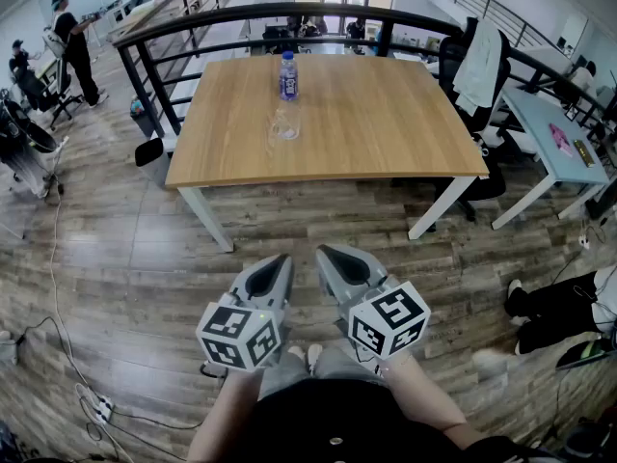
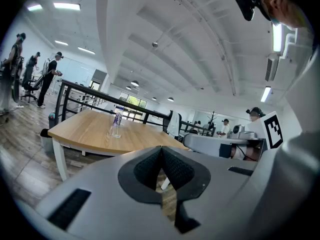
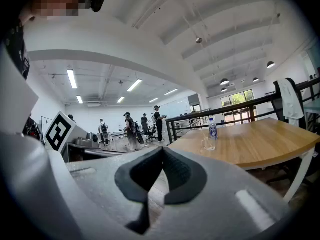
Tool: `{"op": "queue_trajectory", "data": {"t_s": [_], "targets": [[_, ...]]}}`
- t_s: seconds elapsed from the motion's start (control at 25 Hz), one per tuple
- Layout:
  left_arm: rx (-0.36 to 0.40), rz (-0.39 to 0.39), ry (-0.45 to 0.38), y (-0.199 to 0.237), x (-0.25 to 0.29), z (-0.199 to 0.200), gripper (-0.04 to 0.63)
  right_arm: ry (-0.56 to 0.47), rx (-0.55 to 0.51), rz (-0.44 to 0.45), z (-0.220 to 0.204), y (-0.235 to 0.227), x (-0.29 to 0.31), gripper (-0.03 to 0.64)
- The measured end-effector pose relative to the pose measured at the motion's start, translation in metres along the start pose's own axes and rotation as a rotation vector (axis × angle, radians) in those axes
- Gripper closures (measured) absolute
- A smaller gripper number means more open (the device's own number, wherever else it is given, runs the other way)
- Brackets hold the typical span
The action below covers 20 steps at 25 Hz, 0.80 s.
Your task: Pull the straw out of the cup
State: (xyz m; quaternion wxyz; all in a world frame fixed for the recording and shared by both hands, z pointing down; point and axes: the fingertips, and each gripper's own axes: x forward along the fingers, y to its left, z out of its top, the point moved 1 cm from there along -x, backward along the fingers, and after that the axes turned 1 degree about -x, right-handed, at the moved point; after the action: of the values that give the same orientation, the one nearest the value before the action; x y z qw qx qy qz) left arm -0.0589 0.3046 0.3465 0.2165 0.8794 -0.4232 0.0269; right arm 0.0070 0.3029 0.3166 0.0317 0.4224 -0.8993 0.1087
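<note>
A clear cup (image 1: 286, 123) stands on the wooden table (image 1: 386, 123), just in front of a water bottle (image 1: 287, 75) with a blue label. In the right gripper view the cup (image 3: 208, 144) shows a thin straw leaning in it, too faint to make out well. Both grippers hang low in front of my body over the floor, well short of the table. My left gripper (image 1: 281, 258) is shut with nothing in it, and its jaws meet in the left gripper view (image 2: 161, 148). My right gripper (image 1: 324, 251) is shut and empty too (image 3: 162, 150).
A black railing (image 1: 289, 13) runs behind the table. An office chair (image 1: 472, 66) draped with a white garment stands at the right corner, by a pale blue desk (image 1: 554, 133). People (image 1: 72, 41) stand at the far left. Cables and a power strip (image 1: 96, 408) lie on the floor.
</note>
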Motion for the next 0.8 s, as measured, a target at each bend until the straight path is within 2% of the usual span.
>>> {"op": "queue_trajectory", "data": {"t_s": [0.56, 0.8], "targets": [[-0.014, 0.042, 0.02, 0.013, 0.005, -0.008, 0.58, 0.015, 0.0, -0.04, -0.011, -0.021, -0.002, 0.62], [-0.018, 0.033, 0.025, 0.017, 0.014, -0.011, 0.58, 0.01, 0.036, 0.011, -0.016, -0.025, 0.0, 0.618]]}}
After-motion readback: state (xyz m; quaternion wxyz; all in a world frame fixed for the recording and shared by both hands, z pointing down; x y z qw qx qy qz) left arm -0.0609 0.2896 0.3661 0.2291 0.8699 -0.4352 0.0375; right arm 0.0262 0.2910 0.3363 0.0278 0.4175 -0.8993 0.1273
